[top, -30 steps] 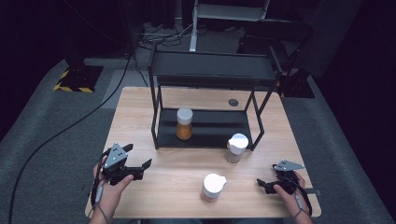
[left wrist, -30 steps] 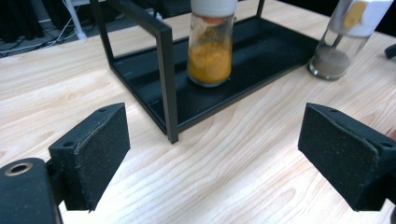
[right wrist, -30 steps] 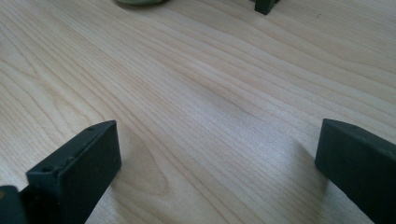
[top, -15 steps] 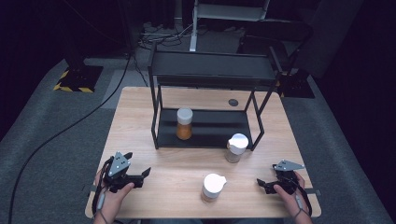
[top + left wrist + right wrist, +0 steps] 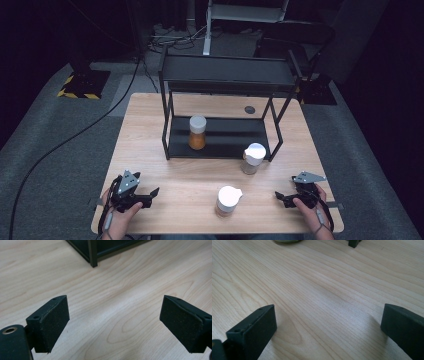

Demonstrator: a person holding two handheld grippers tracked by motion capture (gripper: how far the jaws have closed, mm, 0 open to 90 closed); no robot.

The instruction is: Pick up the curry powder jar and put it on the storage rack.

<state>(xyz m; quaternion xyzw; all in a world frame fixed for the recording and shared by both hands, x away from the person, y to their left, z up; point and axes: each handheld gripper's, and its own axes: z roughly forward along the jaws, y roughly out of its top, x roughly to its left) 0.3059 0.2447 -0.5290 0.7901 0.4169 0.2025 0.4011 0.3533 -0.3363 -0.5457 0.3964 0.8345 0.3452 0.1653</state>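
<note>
— What is sitting nearest, at the bottom of the frame?

— Two hands are resting on the near edge of the wooden bench [image 5: 150, 125]. At the lower left the left gripper [image 5: 151, 194] is lying low over the wood, its fingers [image 5: 50, 322] standing wide apart with nothing between them but bare grain. At the lower right the right gripper [image 5: 278, 196] is doing the same: its fingers [image 5: 252, 332] are spread wide over bare wood too.

— And between the two?

— A jar with a white lid [image 5: 227, 200] is standing upright at the lower middle, apart from both grippers and somewhat closer to the right one. Its contents are looking orange-brown near the base.

— Going farther up?

— A second white-lidded jar [image 5: 252, 158] is standing right of centre, just in front of the right front leg of a black metal rack [image 5: 227, 75]. Whether it is touching that leg, I cannot tell. The left gripper view is catching the rack's other front leg at its top edge, well beyond the fingers.

— What is the rack holding?

— On its lower shelf, toward the left, a jar of orange contents with a grey lid [image 5: 197, 132] is standing upright. The upper shelf is looking dark.

— Anything behind?

— A small dark round disc [image 5: 249, 109] is lying on the bench behind the rack, right of centre. Beyond the far edge, cables [image 5: 150, 45] are trailing across the grey floor, and a yellow-and-black striped block [image 5: 77, 85] is sitting at the upper left.
</note>
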